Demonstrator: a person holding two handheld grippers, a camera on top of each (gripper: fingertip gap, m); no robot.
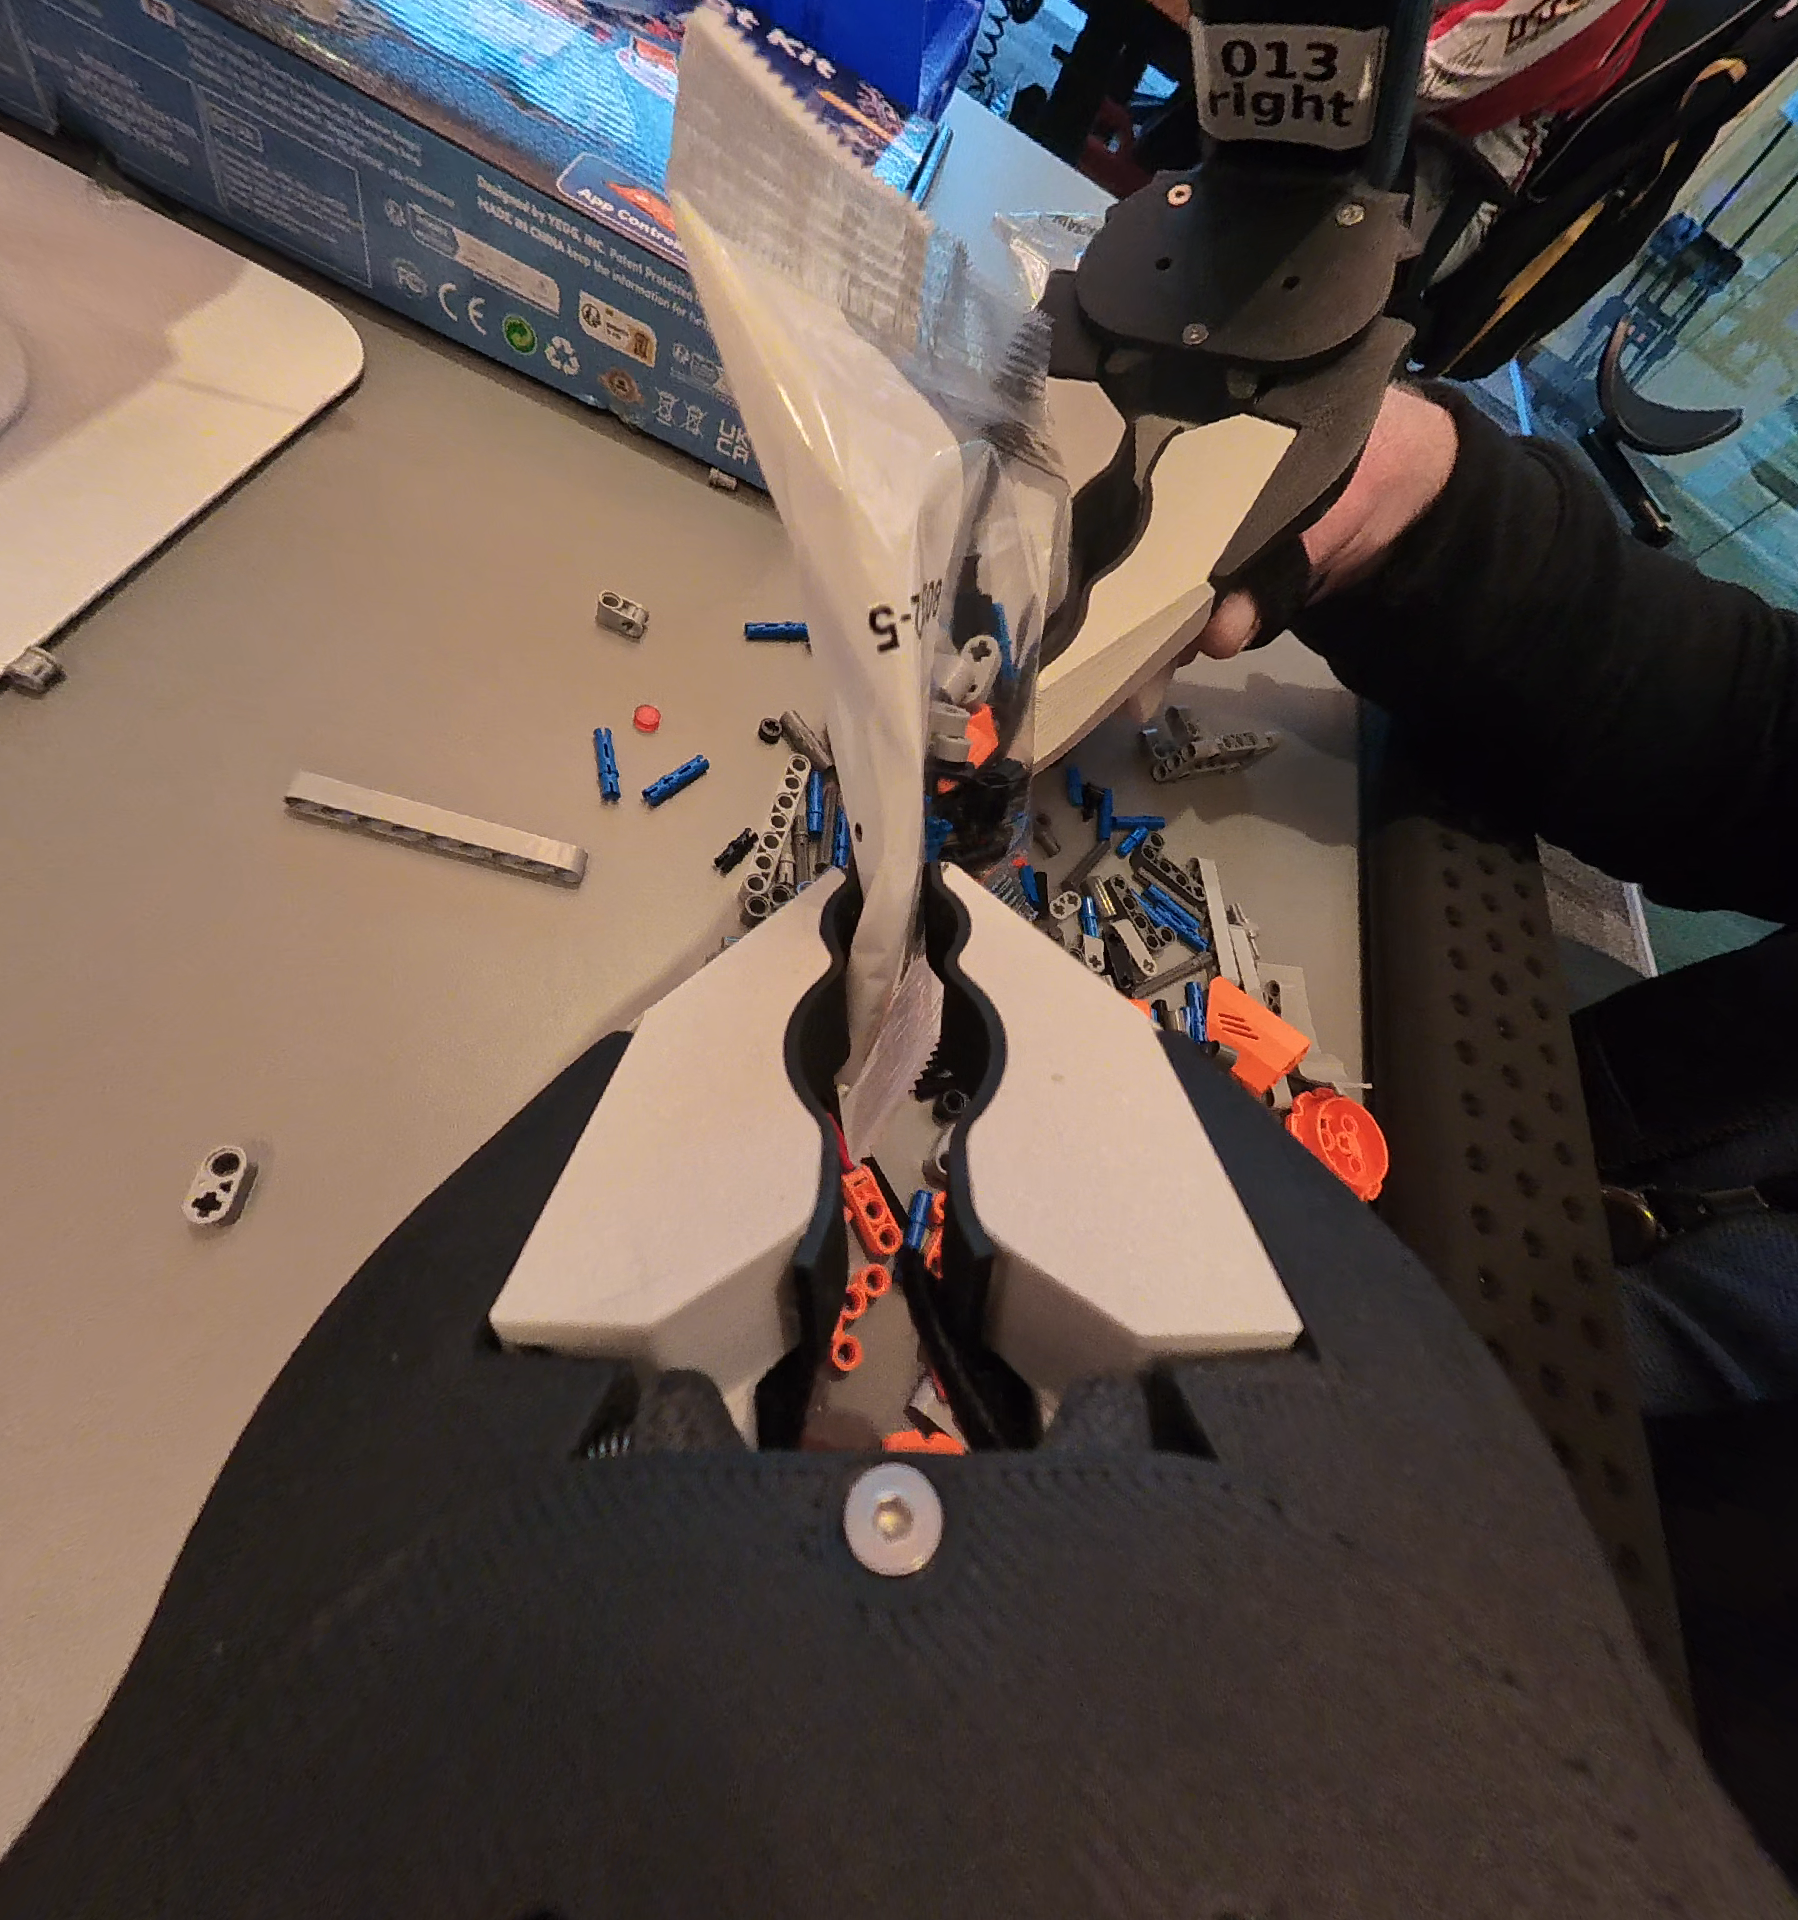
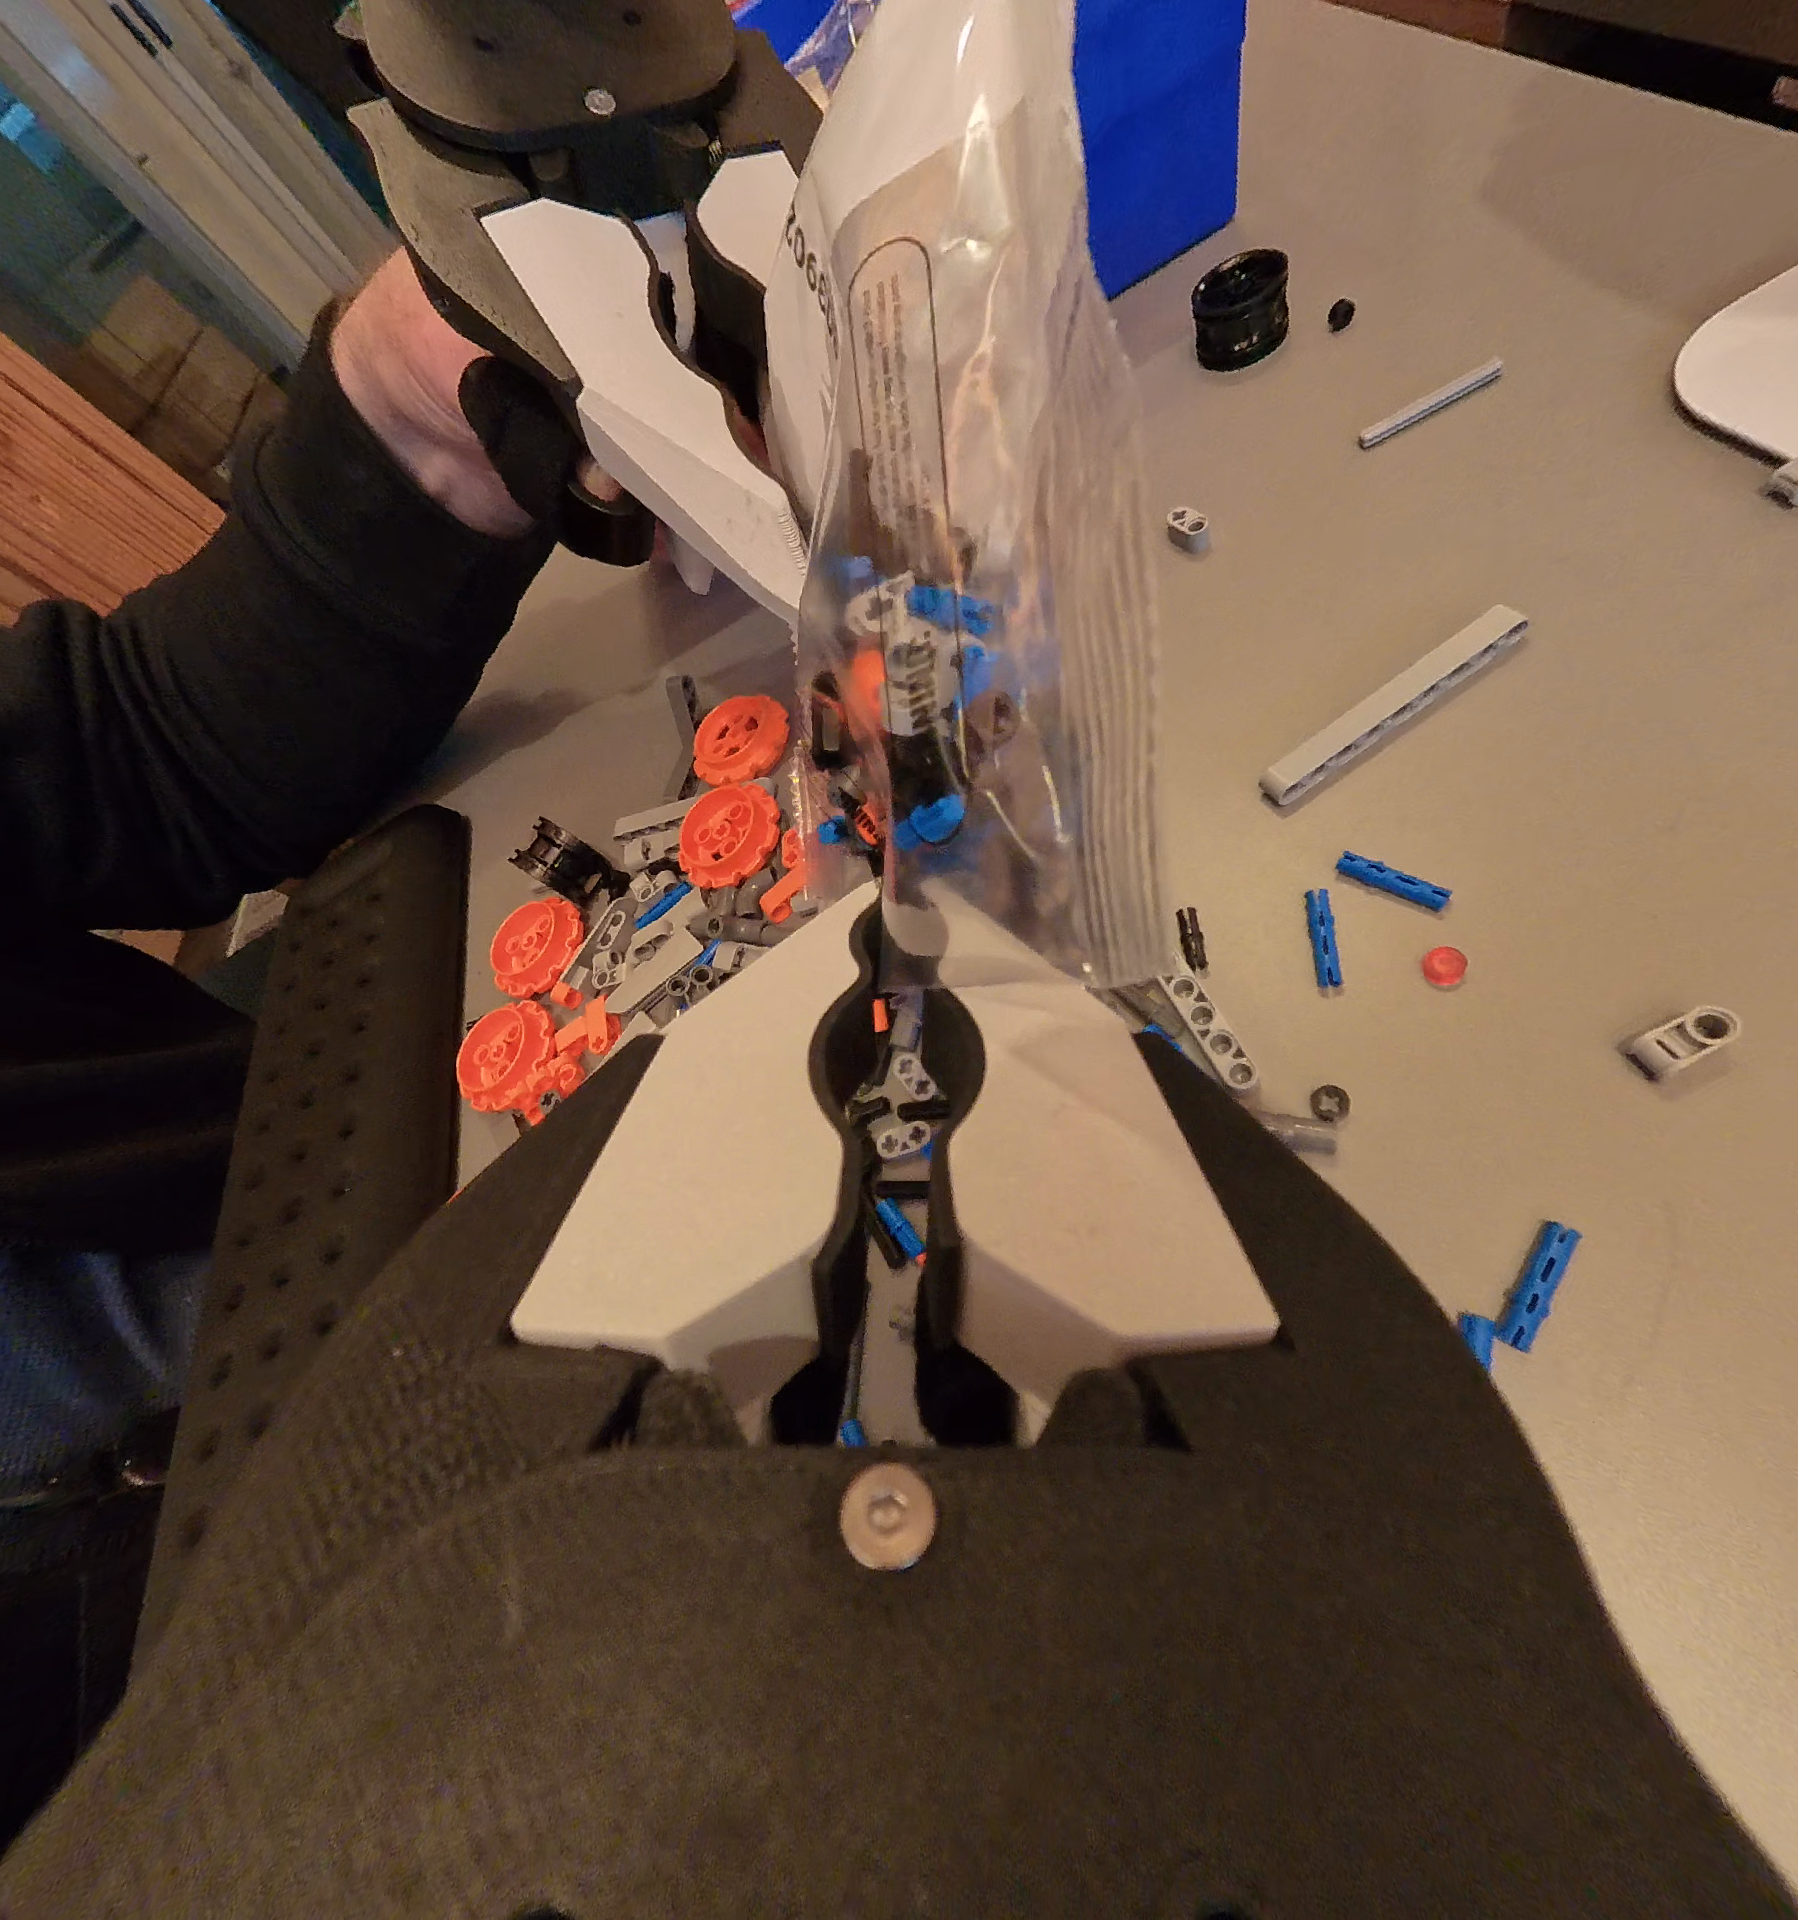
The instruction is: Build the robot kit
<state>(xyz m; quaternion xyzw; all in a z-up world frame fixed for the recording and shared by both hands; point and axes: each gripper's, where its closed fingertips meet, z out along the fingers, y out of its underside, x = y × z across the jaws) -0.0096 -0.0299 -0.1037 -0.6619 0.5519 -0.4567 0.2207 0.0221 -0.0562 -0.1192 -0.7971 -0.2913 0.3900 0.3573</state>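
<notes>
We see left gripper (image 1: 895,883) fingers pinched together on edge of clear plastic bag (image 1: 853,436) — right gripper (image 2: 900,914) fingers likewise clamped on another edge. Bag hangs between both above table (image 1: 251,987), small parts bunched inside. Below it: loose parts pile (image 1: 1155,925), orange gears (image 2: 729,821) alongside — long grey beam (image 1: 436,828) well apart.

grey table (image 1: 199,987), black perforated chair (image 1: 1477,1039), glass wall behind.
</notes>
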